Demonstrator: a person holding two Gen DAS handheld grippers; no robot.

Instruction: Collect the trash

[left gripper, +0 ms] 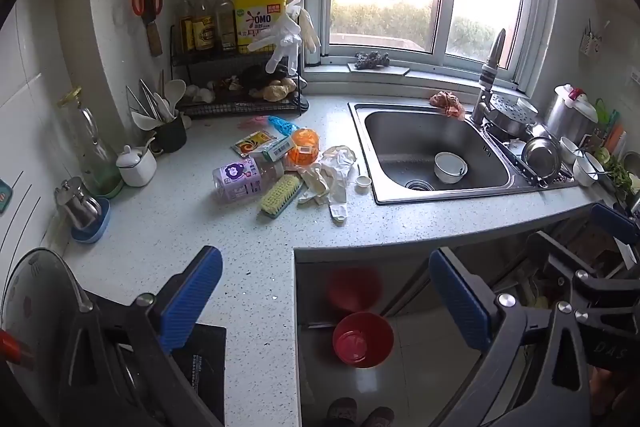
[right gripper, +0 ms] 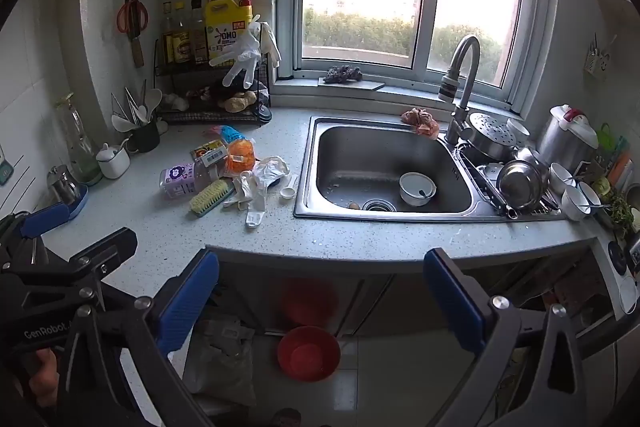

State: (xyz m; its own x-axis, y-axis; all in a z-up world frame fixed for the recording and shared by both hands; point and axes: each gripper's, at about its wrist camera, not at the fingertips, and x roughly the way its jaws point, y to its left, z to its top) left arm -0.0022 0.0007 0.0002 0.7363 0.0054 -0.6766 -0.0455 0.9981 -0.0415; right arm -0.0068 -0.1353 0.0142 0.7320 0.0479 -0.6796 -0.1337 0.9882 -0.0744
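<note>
A heap of trash lies on the grey counter (left gripper: 168,227) left of the sink: a clear bottle with a purple label (left gripper: 244,179) (right gripper: 186,177), an orange plastic tub (left gripper: 305,151) (right gripper: 240,155), a yellow-red sachet (left gripper: 254,143), crumpled white gloves (left gripper: 328,179) (right gripper: 260,183) and a yellow scrub brush (left gripper: 280,195) (right gripper: 210,197). My left gripper (left gripper: 324,303) is open and empty, well short of the heap. My right gripper (right gripper: 320,301) is open and empty, in front of the counter edge. A red bowl (left gripper: 362,339) (right gripper: 308,353) sits on the floor below.
The steel sink (right gripper: 384,175) holds a white bowl (right gripper: 418,189). A dish rack with pots and cups (right gripper: 528,179) stands right of it. A wire shelf with bottles (left gripper: 236,67), a utensil cup (left gripper: 168,131), a glass jar (left gripper: 90,143) and a sugar pot (left gripper: 136,165) line the left wall.
</note>
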